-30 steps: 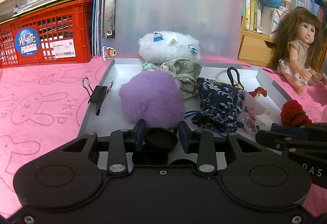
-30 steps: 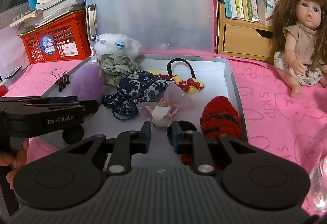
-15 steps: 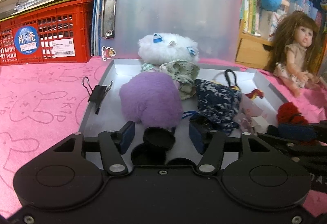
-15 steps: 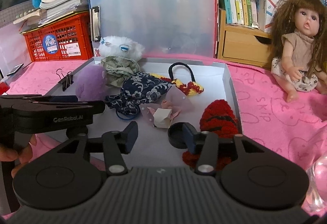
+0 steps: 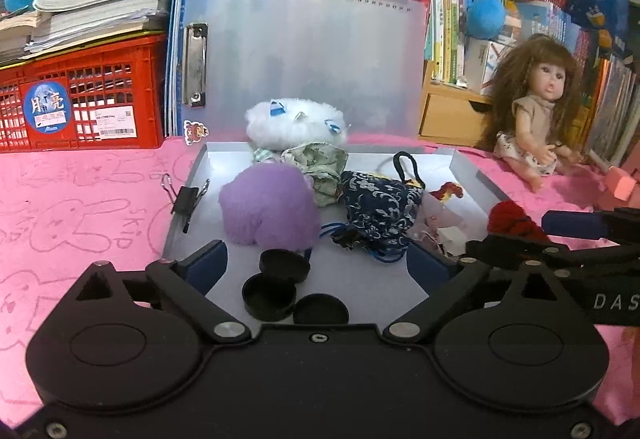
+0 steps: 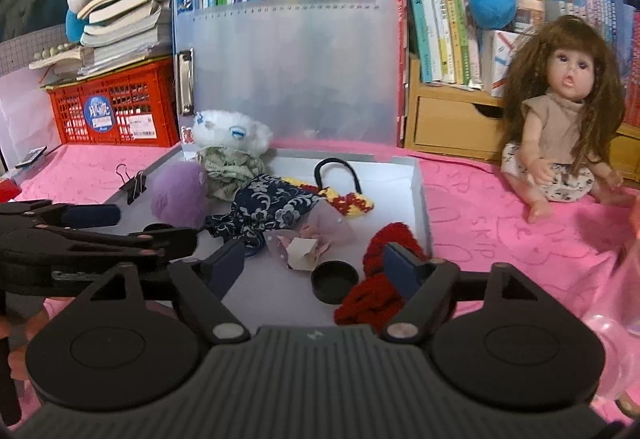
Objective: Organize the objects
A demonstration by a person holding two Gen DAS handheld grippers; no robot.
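An open grey tray [image 5: 185, 213] lies on the pink cloth. It holds a purple pompom [image 5: 267, 209], a white plush [image 5: 296, 122], green fabric [image 5: 322, 165], a navy floral pouch [image 5: 380, 205] and three black round caps [image 5: 269, 297]. My left gripper [image 5: 316, 267] hovers over the tray's near end, its jaws opening wide, the caps lying loose below with no pad touching them. My right gripper [image 6: 316, 265] is also opening, over a single black cap [image 6: 334, 281] that rests free on the tray floor. Red crochet [image 6: 370, 305] lies by its right finger.
A doll [image 6: 560, 127] sits on the cloth to the right. A red crate [image 5: 80, 103] with books stands at the back left, and a frosted clipboard [image 5: 304, 63] leans behind the tray. A binder clip [image 5: 186, 195] grips the tray's left rim. Crumpled pink paper [image 6: 300, 247] lies mid-tray.
Both pairs of jaws went from nearly shut to wide apart. The left let go of a black cap, which now lies in the tray. Both grippers drew back and rose slightly.
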